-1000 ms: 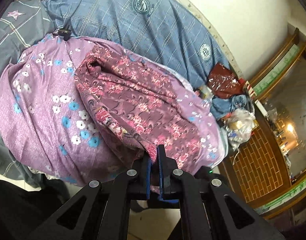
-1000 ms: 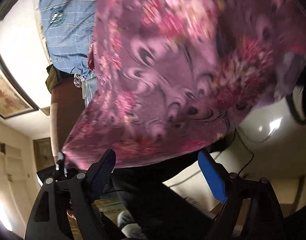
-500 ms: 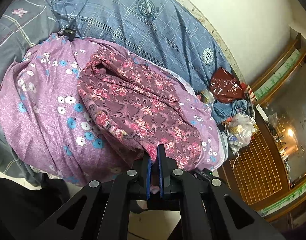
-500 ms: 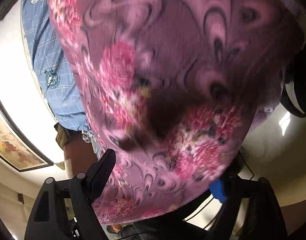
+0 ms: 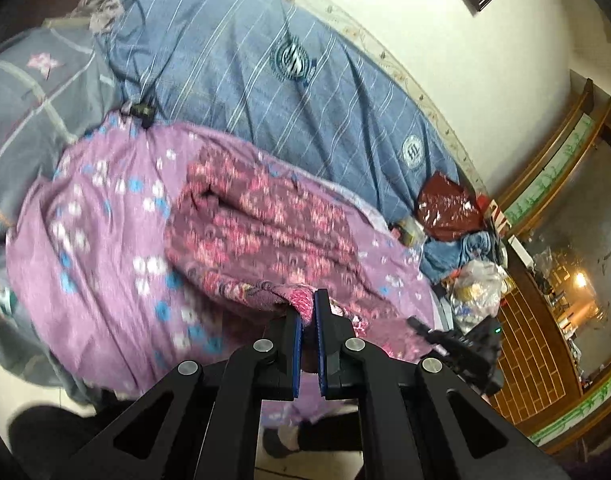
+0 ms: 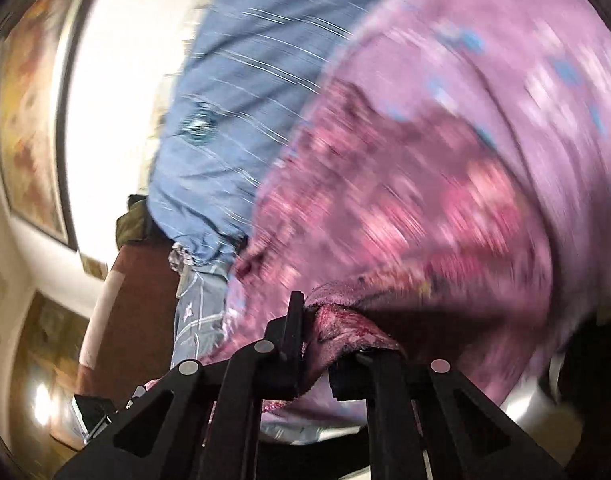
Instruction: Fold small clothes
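Right wrist view smeared by motion blur: maroon floral garment (image 6: 405, 208) pattern unreadable. Right gripper (image 6: 325, 320) far fingertip buried under cloth (only near finger shows). Left view: bedside clutter (image 5: 473, 280) unidentifiable.

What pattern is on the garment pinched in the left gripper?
Maroon garment with pink flowers and swirls, clearest in the left wrist view.

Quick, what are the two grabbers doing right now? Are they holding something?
Left gripper: closed, pinching an edge of the flowery dark red cloth.
Right gripper: closed on another bit of the same cloth.
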A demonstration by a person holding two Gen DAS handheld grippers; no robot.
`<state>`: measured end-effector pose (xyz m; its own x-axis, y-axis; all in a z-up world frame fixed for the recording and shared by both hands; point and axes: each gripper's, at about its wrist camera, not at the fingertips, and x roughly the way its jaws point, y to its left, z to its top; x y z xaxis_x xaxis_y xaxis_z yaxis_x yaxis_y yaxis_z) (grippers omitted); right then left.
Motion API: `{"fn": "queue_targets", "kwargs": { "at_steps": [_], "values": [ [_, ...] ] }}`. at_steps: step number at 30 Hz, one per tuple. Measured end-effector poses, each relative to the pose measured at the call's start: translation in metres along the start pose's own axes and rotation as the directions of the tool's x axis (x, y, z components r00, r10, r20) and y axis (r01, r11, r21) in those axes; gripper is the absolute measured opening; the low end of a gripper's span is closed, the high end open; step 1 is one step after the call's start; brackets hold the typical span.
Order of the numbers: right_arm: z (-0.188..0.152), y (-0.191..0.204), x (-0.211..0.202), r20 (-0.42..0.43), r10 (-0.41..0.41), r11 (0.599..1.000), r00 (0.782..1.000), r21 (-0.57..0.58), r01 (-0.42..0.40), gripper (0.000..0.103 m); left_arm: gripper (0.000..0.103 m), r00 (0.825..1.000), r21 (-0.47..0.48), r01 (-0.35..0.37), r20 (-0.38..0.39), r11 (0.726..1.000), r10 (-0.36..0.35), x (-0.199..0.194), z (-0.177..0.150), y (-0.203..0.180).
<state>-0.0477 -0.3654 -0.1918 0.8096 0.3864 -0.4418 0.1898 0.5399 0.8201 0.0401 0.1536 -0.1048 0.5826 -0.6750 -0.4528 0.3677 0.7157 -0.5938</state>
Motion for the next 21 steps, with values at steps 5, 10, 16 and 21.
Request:
{"fn": "queue_targets", "kwargs": {
  "at_steps": [5, 10, 16, 21],
  "values": [
    [0.046, 0.055, 0.017, 0.053, 0.001, 0.989, 0.999, -0.148, 0.006, 0.009, 0.003, 0.999, 0.041, -0.015, 0.043, 0.999, 0.013, 0.005, 0.036, 0.002],
    [0.072, 0.091, 0.034, 0.082, -0.005, 0.961, 0.997, -0.275, 0.027, 0.009, 0.004, 0.997, 0.097, -0.054, 0.060, 0.994, 0.048, 0.020, 0.067, 0.003],
    [0.104, 0.114, 0.074, 0.089, -0.016, 0.943, 0.996, -0.331, 0.045, 0.009, 0.004, 0.994, 0.127, -0.102, 0.053, 0.987, 0.096, 0.058, 0.103, 0.006],
    [0.144, 0.117, 0.121, 0.071, -0.044, 0.935, 0.997, -0.348, 0.066, 0.009, 0.004, 0.991, 0.137, -0.133, 0.054, 0.982, 0.126, 0.110, 0.143, 0.019]
  ]
}}
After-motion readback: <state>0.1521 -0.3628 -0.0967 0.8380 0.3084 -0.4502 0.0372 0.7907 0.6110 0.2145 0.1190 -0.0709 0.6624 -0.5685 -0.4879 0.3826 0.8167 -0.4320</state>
